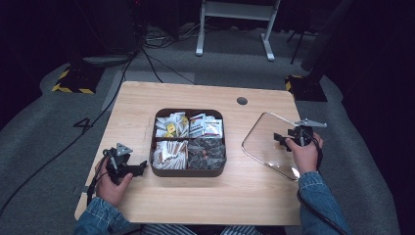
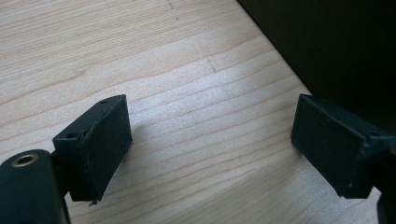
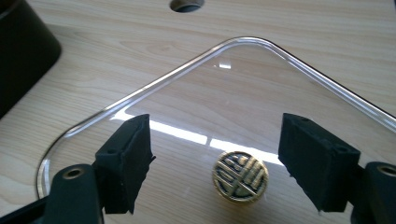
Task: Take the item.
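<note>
High view: my right gripper [image 1: 286, 138] hangs over the clear lid [image 1: 266, 142], which lies flat on the right side of the desk [image 1: 137, 100], well apart from the dark 4-compartment box [image 1: 188, 142] of packets at the centre. My left gripper [image 1: 131, 166] rests low just left of the box, near its near-left corner.

Left gripper view: my left gripper [image 2: 210, 140] is released, jaws wide apart with bare wood between them; the box wall [image 2: 327, 42] stands dark at the right, just beside 1 jaw, and I cannot tell whether they touch.

Right gripper view: my right gripper [image 3: 215, 158] is also released, its 2 jaws straddling the lid's round brass knob [image 3: 240, 176], which sits between them but closer to the near edge of the view; neither pad [image 3: 128, 158] touches it. A cable hole [image 3: 187, 4] marks the far desk.

I judge the step in hand to be taking hold of the lid by its knob, presumably to cover the box. The next move calls for lowering and centring on the knob, then closing squarely, since a small round knob could slip.
</note>
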Demonstrator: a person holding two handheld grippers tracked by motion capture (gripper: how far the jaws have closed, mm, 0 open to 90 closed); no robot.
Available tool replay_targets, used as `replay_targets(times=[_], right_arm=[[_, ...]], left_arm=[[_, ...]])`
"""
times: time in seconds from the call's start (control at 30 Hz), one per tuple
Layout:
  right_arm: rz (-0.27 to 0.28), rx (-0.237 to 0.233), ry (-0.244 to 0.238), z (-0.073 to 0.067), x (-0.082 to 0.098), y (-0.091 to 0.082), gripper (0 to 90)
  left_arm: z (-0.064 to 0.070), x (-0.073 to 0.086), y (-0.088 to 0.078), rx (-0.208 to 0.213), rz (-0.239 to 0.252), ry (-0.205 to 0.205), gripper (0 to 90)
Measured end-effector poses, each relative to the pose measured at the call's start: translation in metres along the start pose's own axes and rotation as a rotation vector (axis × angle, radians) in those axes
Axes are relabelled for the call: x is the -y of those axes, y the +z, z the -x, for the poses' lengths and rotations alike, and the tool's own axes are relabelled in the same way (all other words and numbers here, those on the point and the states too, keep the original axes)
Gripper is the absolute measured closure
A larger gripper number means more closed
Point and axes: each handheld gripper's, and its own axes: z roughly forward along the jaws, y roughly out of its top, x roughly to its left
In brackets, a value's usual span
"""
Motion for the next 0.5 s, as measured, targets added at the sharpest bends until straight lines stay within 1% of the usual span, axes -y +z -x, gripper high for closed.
replay_targets(times=[0.1, 0.23, 0.27, 0.3, 0.37, 0.5], right_arm=[[0.012, -0.023, -0.028, -0.009, -0.008, -0.004, 27.2], [0.032, -0.06, -0.045, -0.023, -0.02, -0.008, 28.4], [0.032, -0.06, -0.045, -0.023, -0.02, -0.008, 28.4], [0.034, -0.083, -0.064, -0.03, -0.026, -0.009, 28.8], [0.037, -0.118, -0.074, -0.038, -0.032, -0.009, 29.6], [0.049, -0.163, -0.105, -0.056, -0.043, -0.011, 29.6]], left_arm=[[0.0, 0.0, 0.0, 0.0, 0.0, 0.0, 12.5], [0.0, 0.0, 0.0, 0.0, 0.0, 0.0, 12.5], [0.0, 0.0, 0.0, 0.0, 0.0, 0.0, 12.5], [0.0, 0.0, 0.0, -0.001, 0.001, -0.002, 12.5], [0.0, 0.0, 0.0, -0.001, 0.001, -0.002, 12.5], [0.0, 0.0, 0.0, -0.001, 0.001, -0.002, 12.5]])
